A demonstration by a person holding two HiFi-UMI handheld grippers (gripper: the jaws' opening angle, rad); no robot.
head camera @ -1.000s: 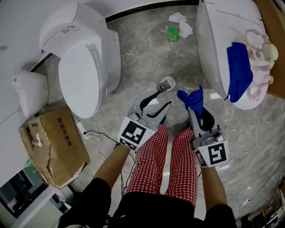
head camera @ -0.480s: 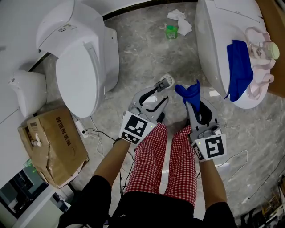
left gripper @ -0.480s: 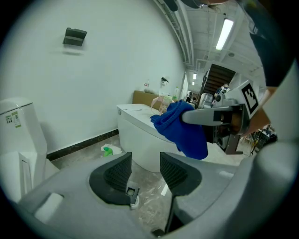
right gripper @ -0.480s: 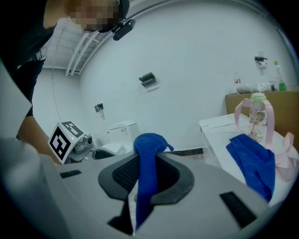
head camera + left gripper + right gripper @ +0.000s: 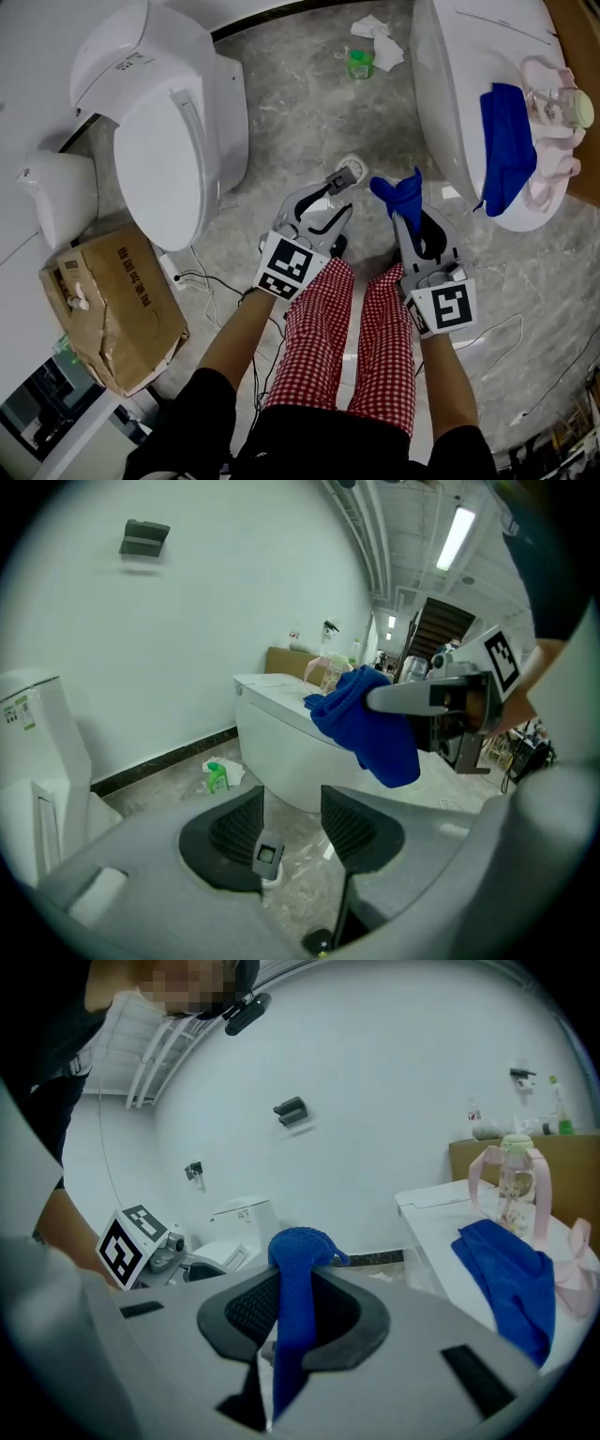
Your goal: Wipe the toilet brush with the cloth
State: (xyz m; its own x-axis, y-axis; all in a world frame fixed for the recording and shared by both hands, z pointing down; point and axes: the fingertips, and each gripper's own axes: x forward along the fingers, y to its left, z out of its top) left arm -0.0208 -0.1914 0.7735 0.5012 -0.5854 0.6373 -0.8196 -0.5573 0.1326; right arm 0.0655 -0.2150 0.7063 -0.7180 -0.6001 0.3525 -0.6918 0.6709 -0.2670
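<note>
Toilet brush (image 5: 348,173) is standing on the floor right in front of the person's knees. All you really see is the grey end of its handle poking up between the two toilets. The left gripper (image 5: 292,795) has its jaws apart with that handle end sitting in the gap, close to one pad, so nothing's clamped yet as far as I can tell. The right gripper (image 5: 292,1283) is pinched shut on the blue cloth (image 5: 397,195), bunched above the jaws with a tail hanging down. It's near the brush but not touching.

My worry: if the cloth starts rubbing before the left jaws close on the handle, the brush could just tip or skid on that marble floor (image 5: 309,103). The cloth is also only held by a narrow fold, so dragging hard might pull it out.
</note>
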